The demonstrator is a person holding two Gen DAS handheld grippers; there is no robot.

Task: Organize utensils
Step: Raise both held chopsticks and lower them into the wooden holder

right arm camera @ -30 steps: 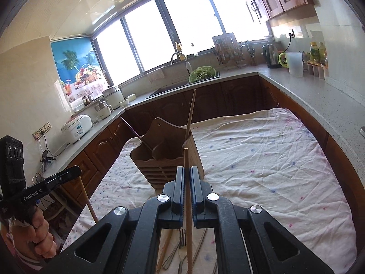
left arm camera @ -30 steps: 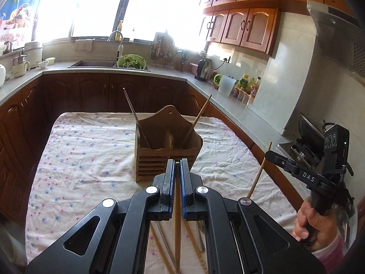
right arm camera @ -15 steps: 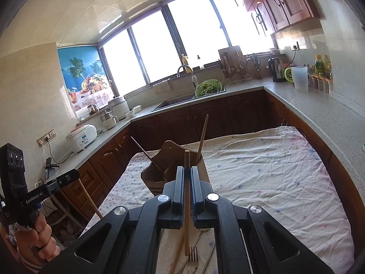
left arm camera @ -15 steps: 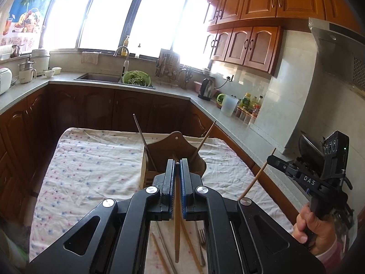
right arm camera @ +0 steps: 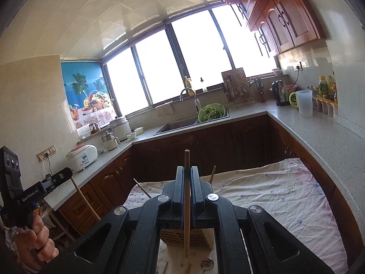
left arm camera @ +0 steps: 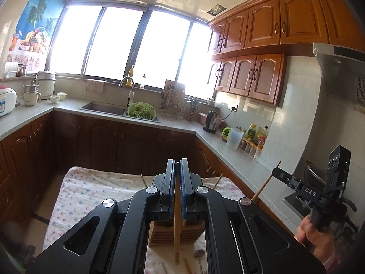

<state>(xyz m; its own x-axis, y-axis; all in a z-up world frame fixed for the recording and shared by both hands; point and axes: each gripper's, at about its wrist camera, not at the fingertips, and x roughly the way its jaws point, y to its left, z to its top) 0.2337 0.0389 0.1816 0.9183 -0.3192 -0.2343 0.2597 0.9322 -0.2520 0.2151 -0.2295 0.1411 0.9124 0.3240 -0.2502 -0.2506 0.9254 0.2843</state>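
Note:
My left gripper point(left arm camera: 177, 163) is shut on a wooden chopstick point(left arm camera: 176, 233) that hangs down between its jaws. My right gripper point(right arm camera: 187, 167) is shut on another wooden chopstick point(right arm camera: 187, 217), held upright. Both are raised high above the wooden utensil holder point(left arm camera: 175, 235), which also shows in the right wrist view point(right arm camera: 175, 237), mostly hidden behind the gripper bodies. Two chopsticks stick out of the holder point(right arm camera: 212, 173). A spoon point(left arm camera: 198, 254) and more chopsticks lie on the cloth in front of it. Each gripper shows in the other's view point(left arm camera: 277, 173) point(right arm camera: 66, 173).
The table carries a white spotted cloth point(right arm camera: 273, 189). Brown cabinets and a grey counter point(left arm camera: 228, 146) surround it, with a sink point(left arm camera: 102, 108), a green colander point(left arm camera: 141, 113), a kettle point(left arm camera: 211, 124) and a rice cooker point(right arm camera: 82, 157).
Both grippers have risen and tilted upward with their chopsticks. The holder and table have dropped low in both views, and the windows and ceiling now fill the frames.

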